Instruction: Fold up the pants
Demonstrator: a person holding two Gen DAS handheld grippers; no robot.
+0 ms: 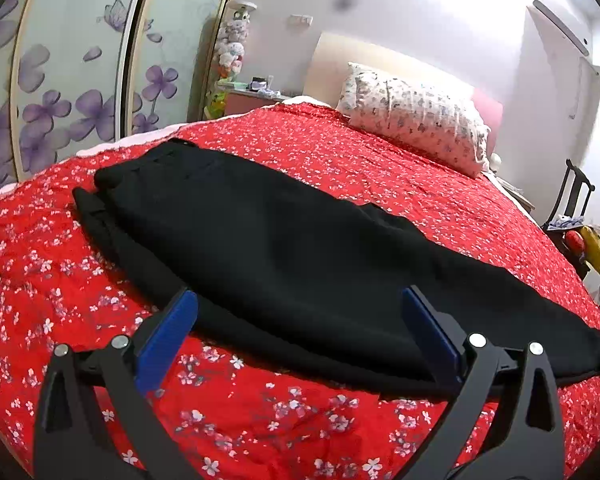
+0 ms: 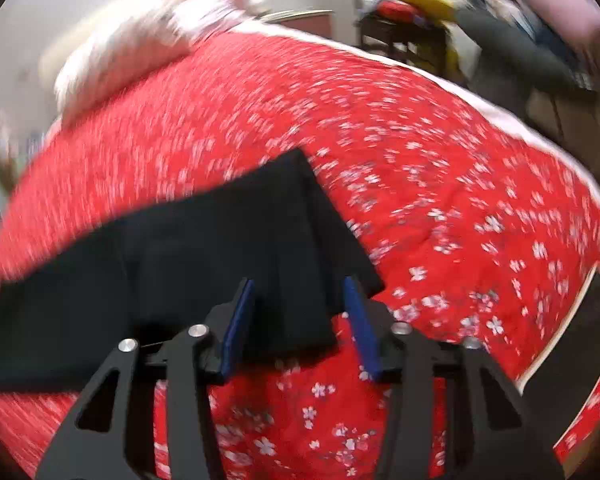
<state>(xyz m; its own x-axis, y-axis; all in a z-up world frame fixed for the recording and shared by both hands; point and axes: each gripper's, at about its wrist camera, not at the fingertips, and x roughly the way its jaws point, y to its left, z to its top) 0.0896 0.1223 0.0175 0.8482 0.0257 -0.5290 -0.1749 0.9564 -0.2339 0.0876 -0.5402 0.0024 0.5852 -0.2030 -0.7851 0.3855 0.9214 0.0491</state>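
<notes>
We saw a bed [image 1: 340,152] under a red floral cover. Black pants [image 1: 284,248] lay flat across its near half, stretching left to right. A floral pillow [image 1: 416,116] rested at the far end.

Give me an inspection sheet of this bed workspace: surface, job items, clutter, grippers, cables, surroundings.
Surface: red floral bedspread covering the bed, slightly rumpled.
Job's things: black pants lying lengthwise on the bedspread, legs apparently stacked; one end sits before the right hand-held gripper.
Clutter: floral pillow at the headboard end; nothing else seen on the bed.
Grippers: left hand-held gripper open wide at the pants' near edge; right hand-held gripper open, pants end between its fingers, not clamped. Right view is motion-blurred.
Cables: nothing seen.
Surroundings: wardrobe doors with purple flowers, a bedside table with small items, a dark stand holding red and yellow things.
</notes>
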